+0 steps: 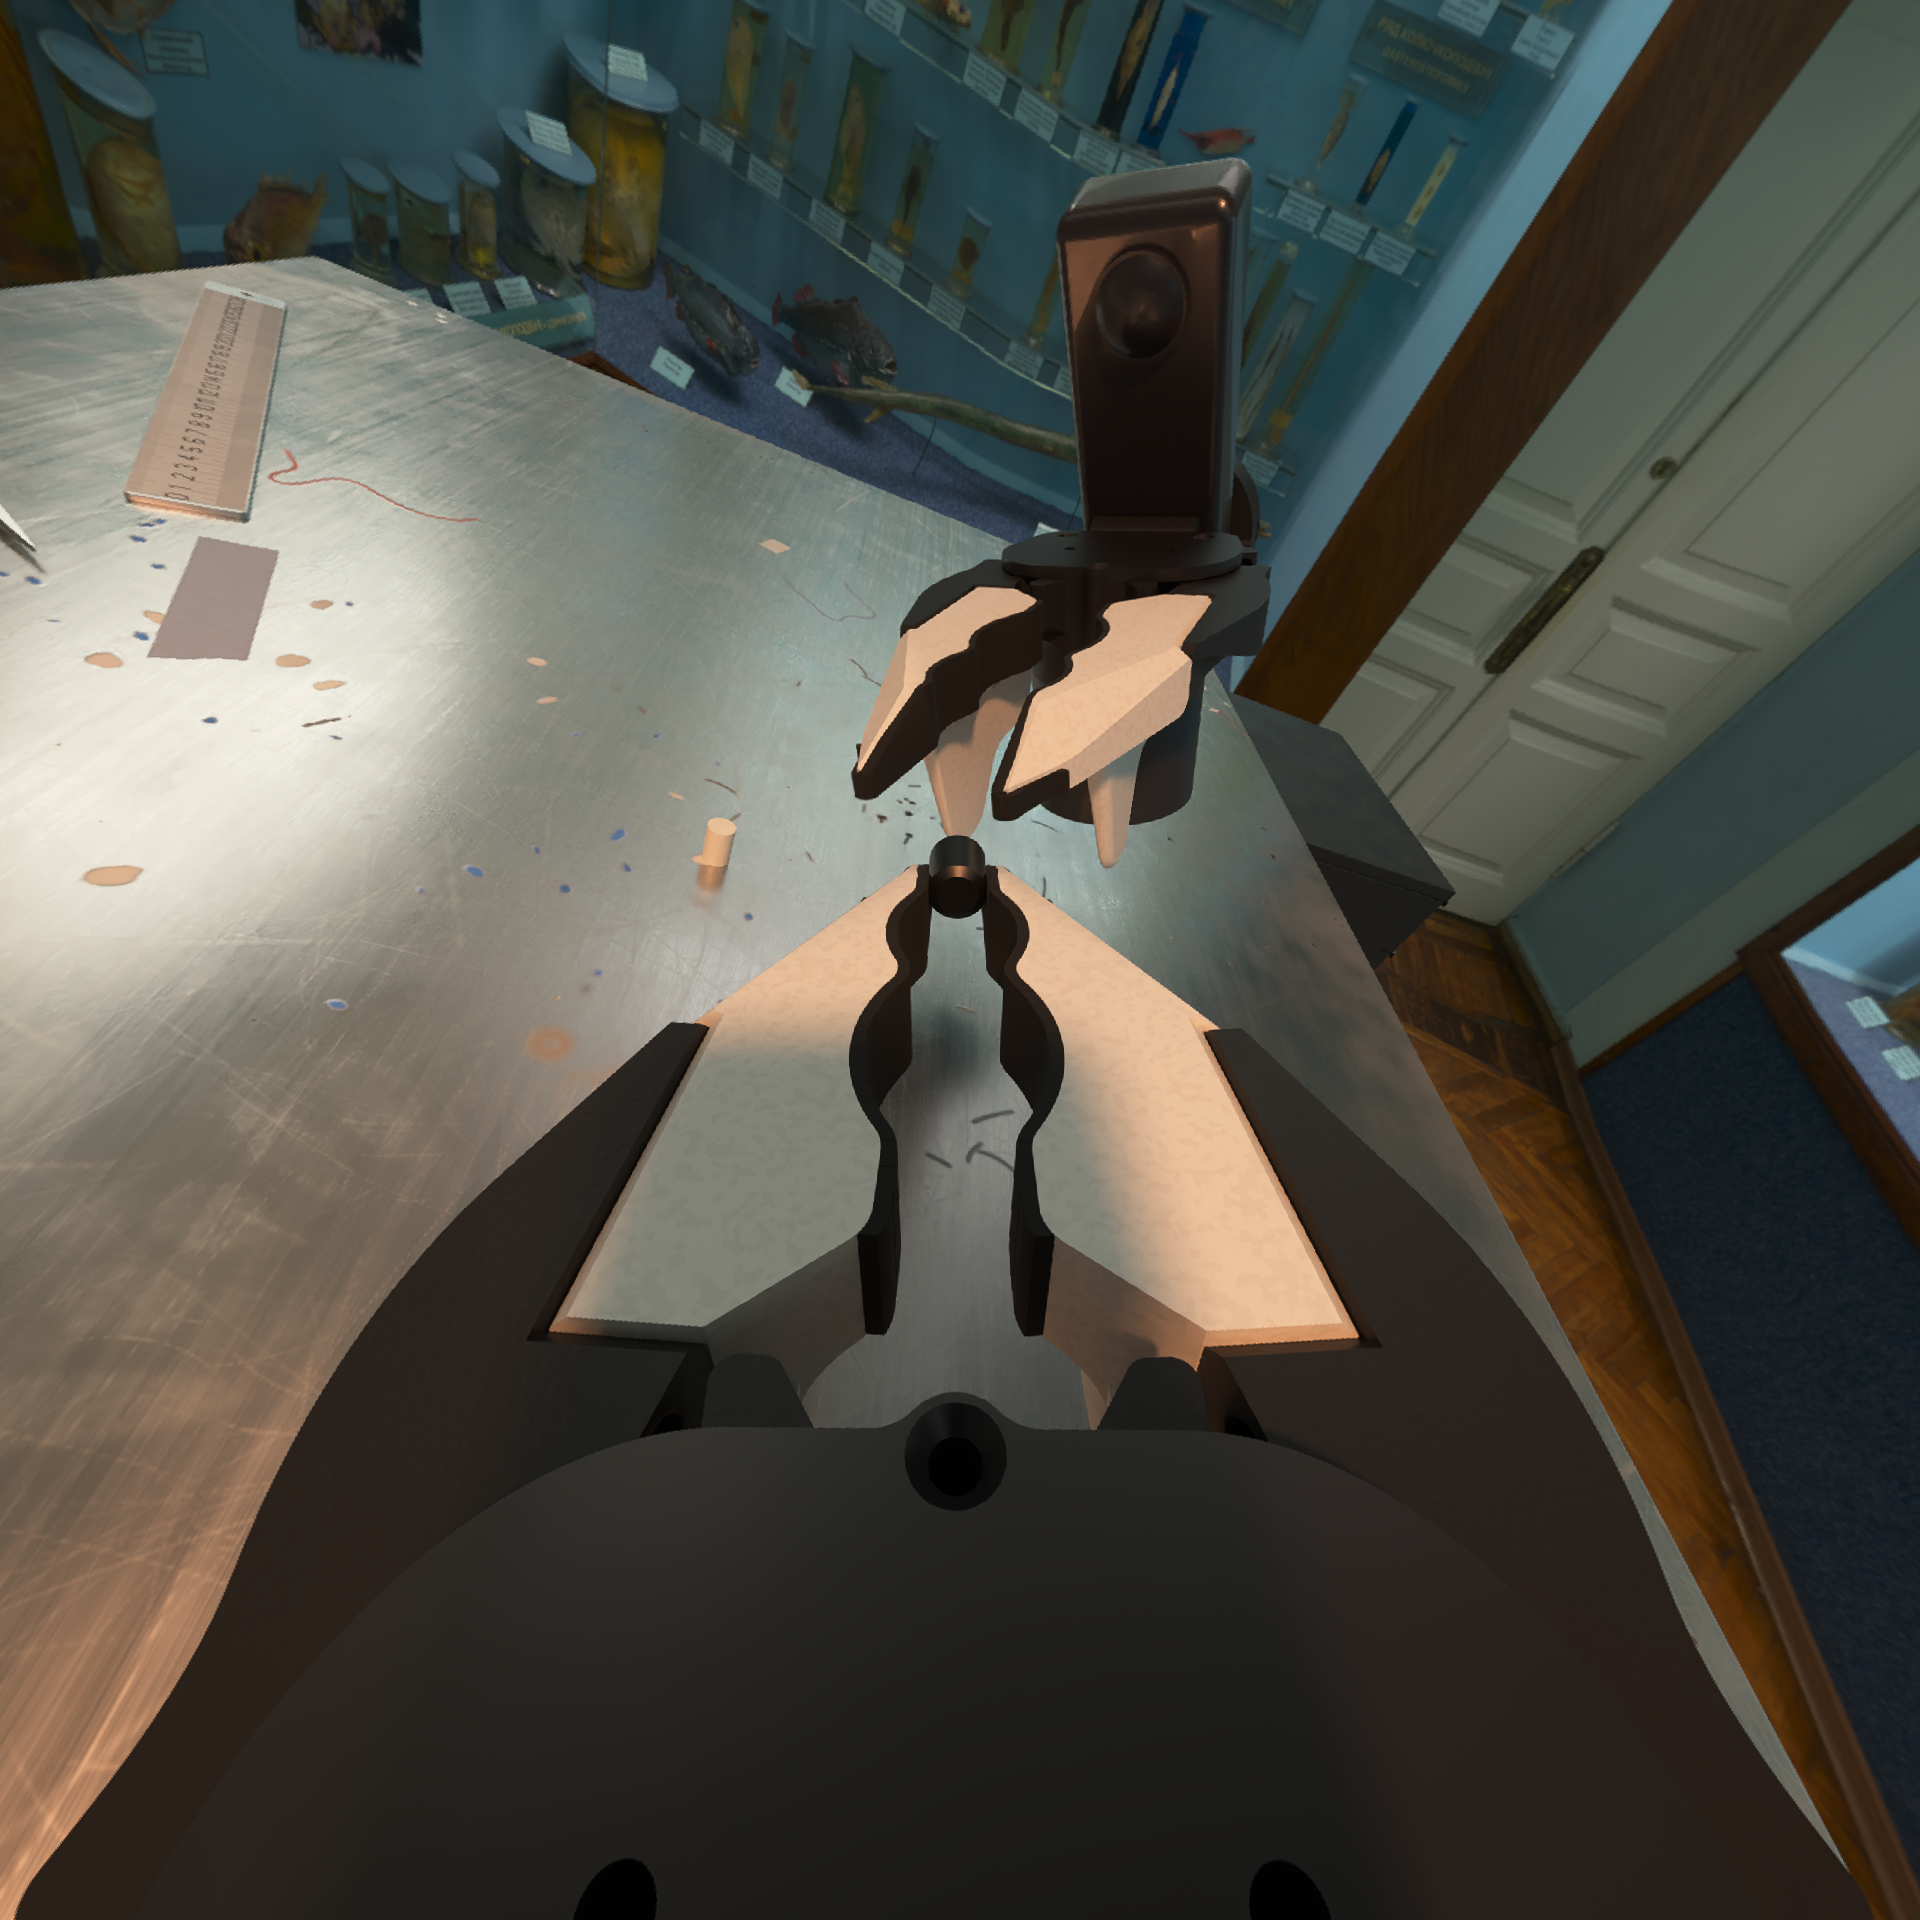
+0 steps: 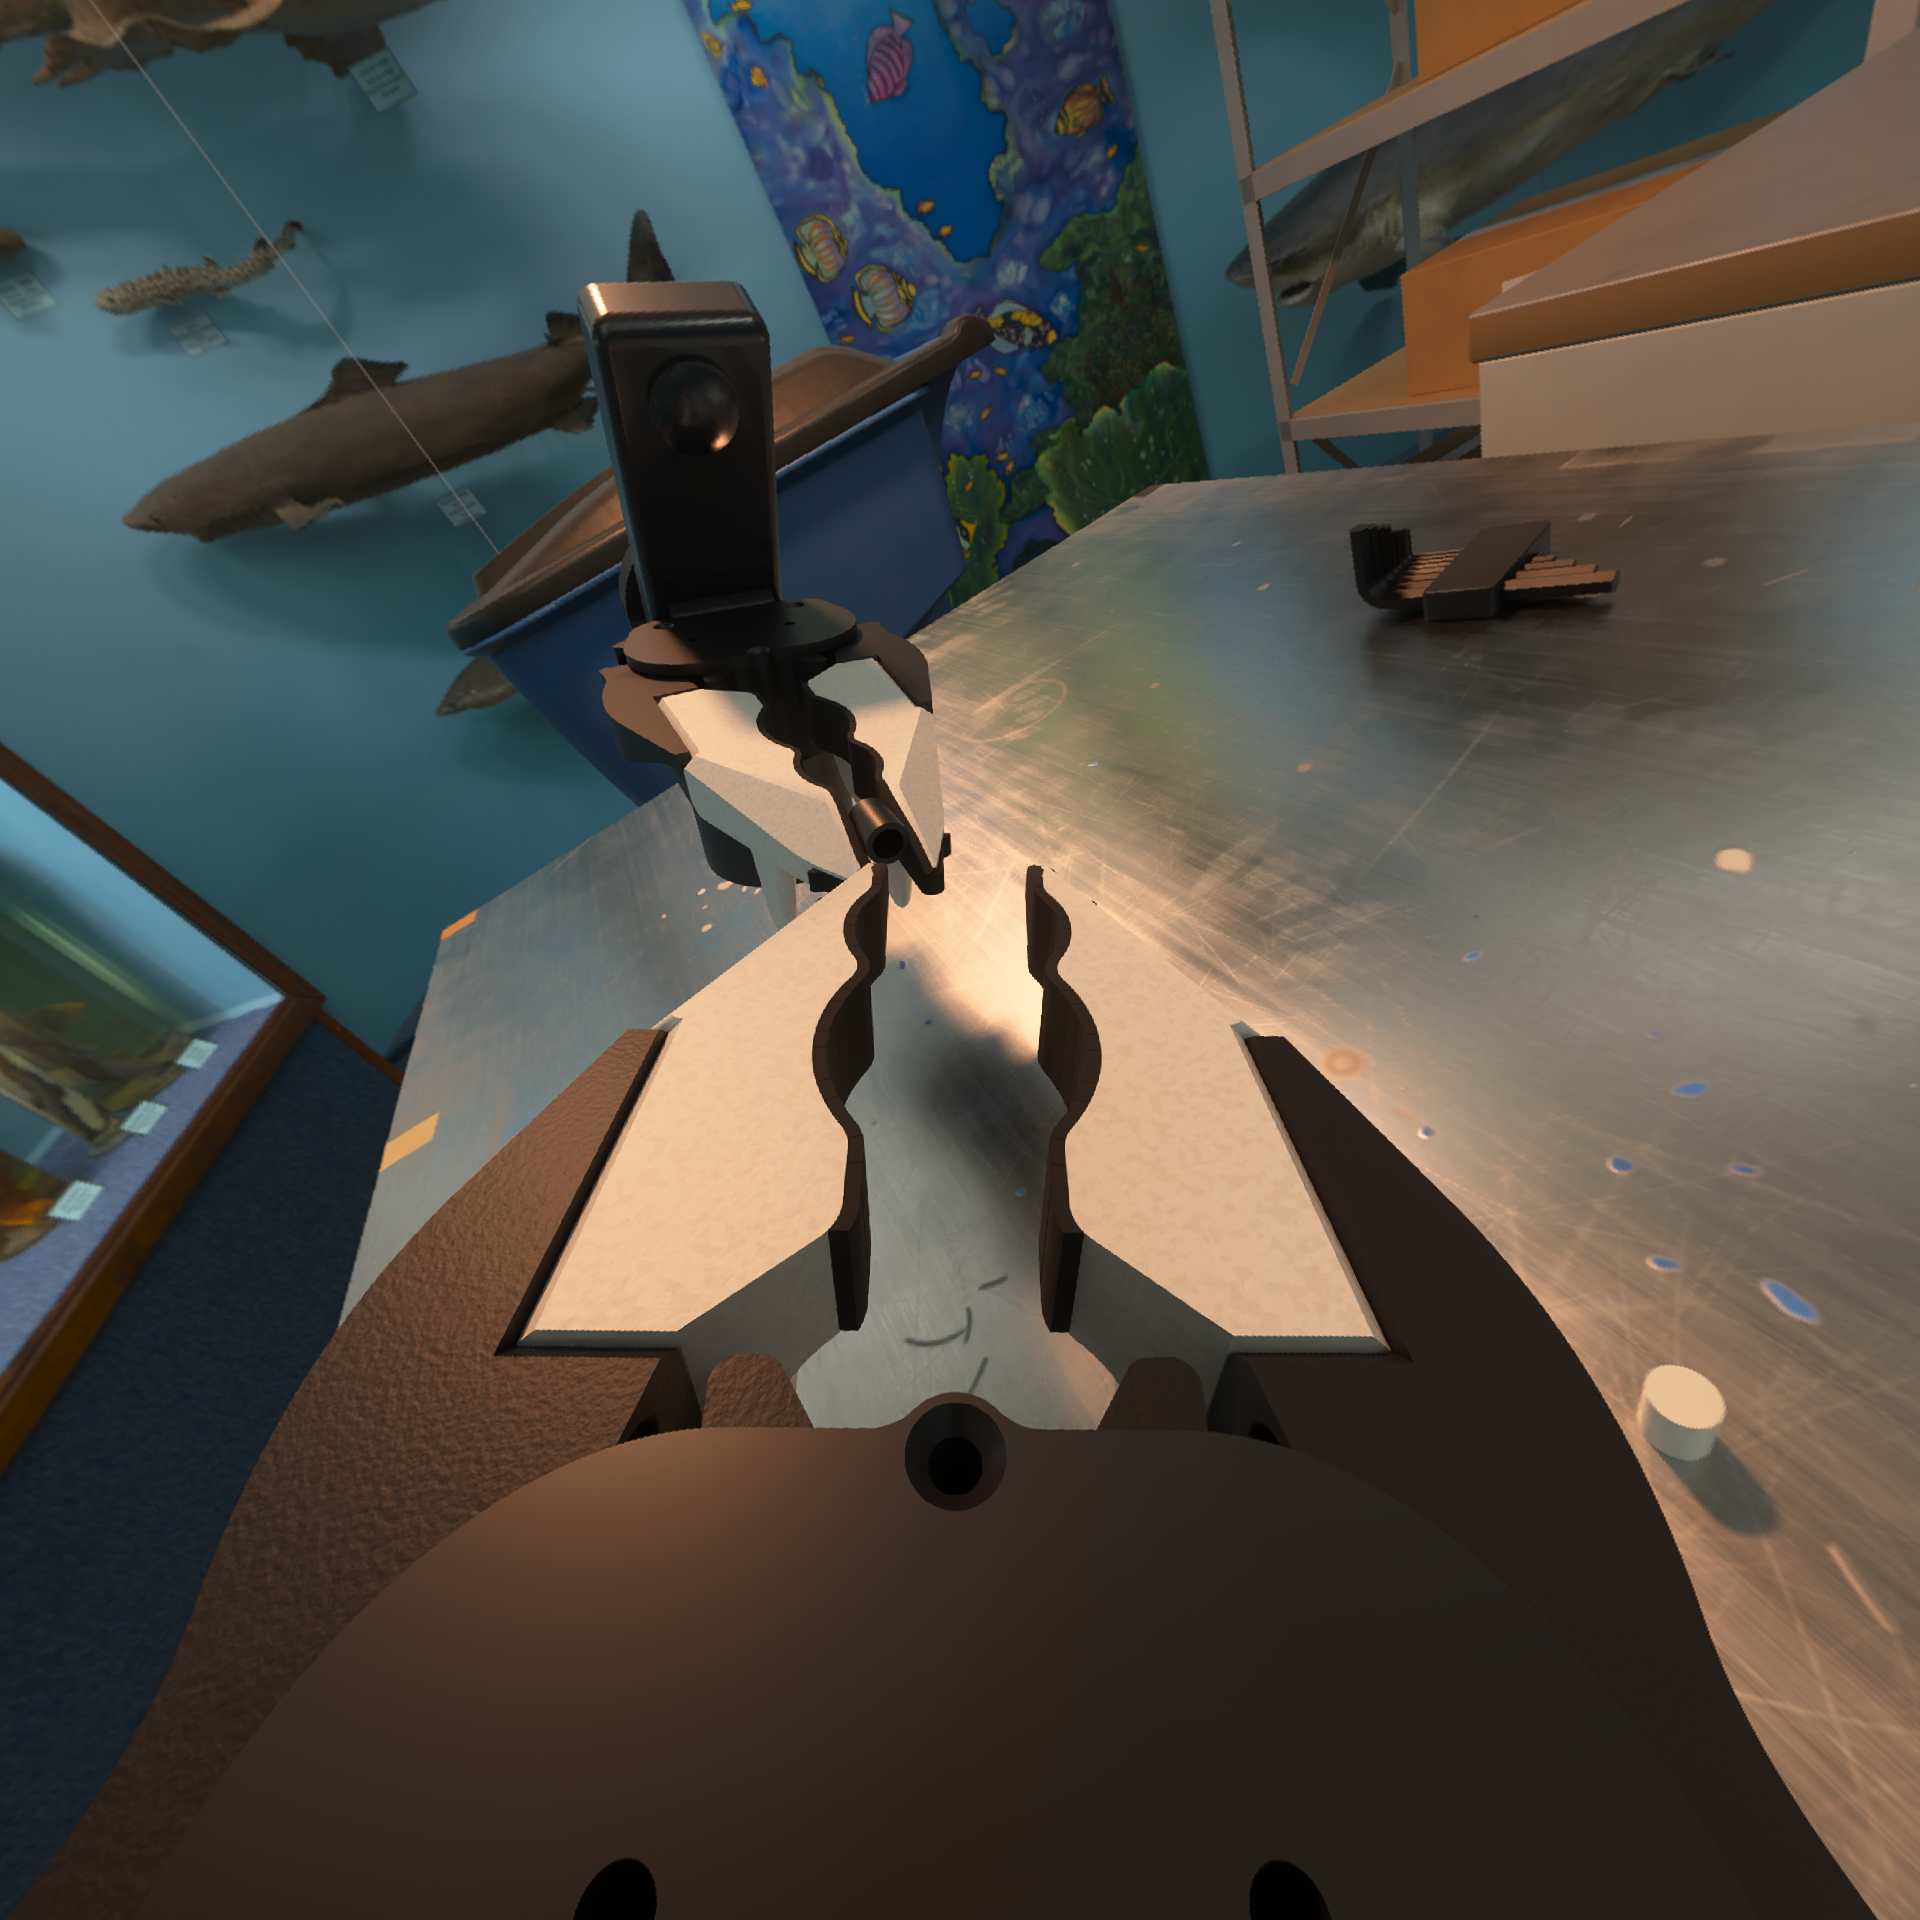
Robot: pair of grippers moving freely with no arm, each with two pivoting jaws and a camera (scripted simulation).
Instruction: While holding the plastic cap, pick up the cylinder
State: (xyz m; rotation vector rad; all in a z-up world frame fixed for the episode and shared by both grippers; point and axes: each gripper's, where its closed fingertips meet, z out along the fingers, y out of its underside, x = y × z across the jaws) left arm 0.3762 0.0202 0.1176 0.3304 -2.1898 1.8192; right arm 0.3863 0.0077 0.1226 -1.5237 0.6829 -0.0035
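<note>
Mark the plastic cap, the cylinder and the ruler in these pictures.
plastic cap (image 1: 956, 880), left wrist view: on its dark side, between the left gripper's fingertips.
cylinder (image 2: 1680, 1411), right wrist view: on its pale flat top, standing on the table.
ruler (image 1: 208, 400), left wrist view: on its flat upper face.

Both wrist cams sit low, close over the table (image 1: 436, 1039) — facing each other.

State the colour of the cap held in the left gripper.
Black; the plastic cap shows best in the left wrist view.
</note>
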